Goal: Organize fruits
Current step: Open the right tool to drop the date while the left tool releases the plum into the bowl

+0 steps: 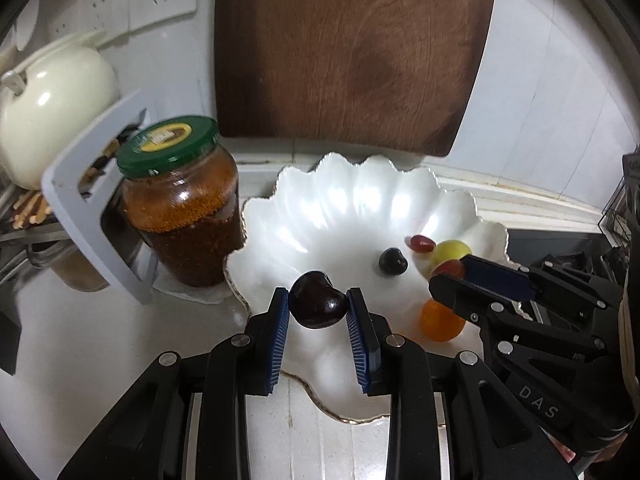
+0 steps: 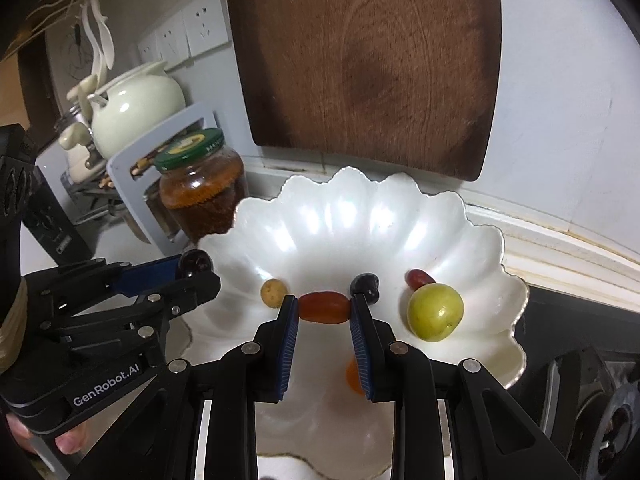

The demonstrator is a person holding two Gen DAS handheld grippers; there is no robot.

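Kitchen counter, wooden board against the wall at frame top. White scalloped dish point(image 1: 360, 208) fills centre frame. Left gripper point(image 1: 318, 306) is clamped on a dark cherry point(image 1: 318, 300) over the dish; right gripper point(image 2: 325, 308) pinches a red oblong fruit point(image 2: 324, 307) beside a green fruit point(image 2: 435, 312). Suggest lowering both close to the dish floor before letting go, so nothing rolls.
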